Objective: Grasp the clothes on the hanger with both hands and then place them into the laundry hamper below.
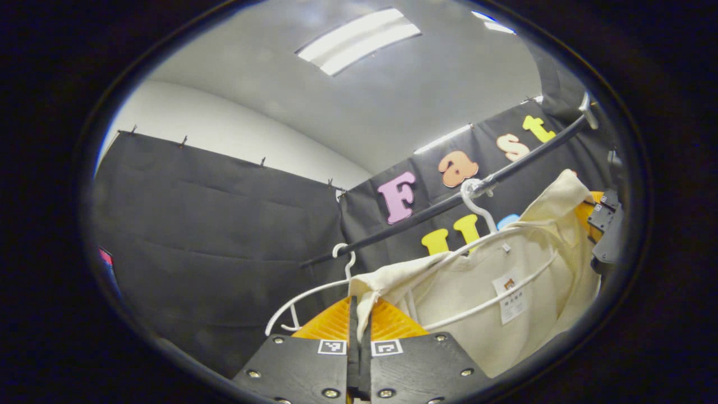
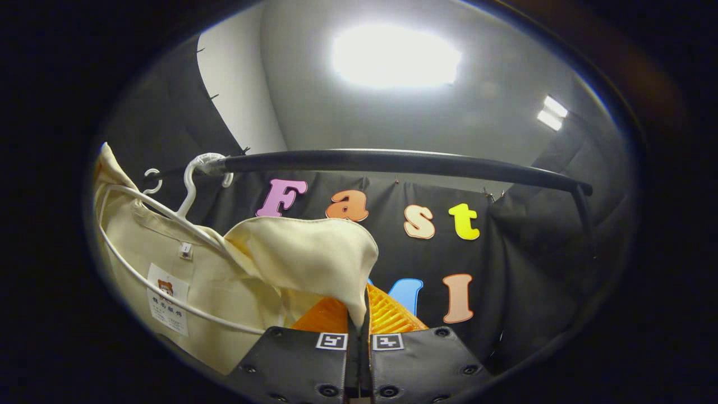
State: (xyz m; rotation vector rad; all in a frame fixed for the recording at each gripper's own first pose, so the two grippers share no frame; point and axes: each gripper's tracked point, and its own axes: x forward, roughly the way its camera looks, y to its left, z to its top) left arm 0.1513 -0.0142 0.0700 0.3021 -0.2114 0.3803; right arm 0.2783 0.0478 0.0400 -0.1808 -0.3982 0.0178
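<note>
Cream garment (image 1: 477, 292) pinched in both closed grippers (image 1: 359, 328) (image 2: 359, 314) (second hanger (image 1: 314, 292) beside left one)

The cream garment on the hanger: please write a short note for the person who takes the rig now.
Left gripper: shut on one shoulder of the cream garment.
Right gripper: shut on the other shoulder.
The garment hangs on a white hanger, hooked on the black rail. A second white hanger hangs beside it.
Done: both grasps.
Left: pull the garment off the hanger, lower it into the hamper below.
</note>
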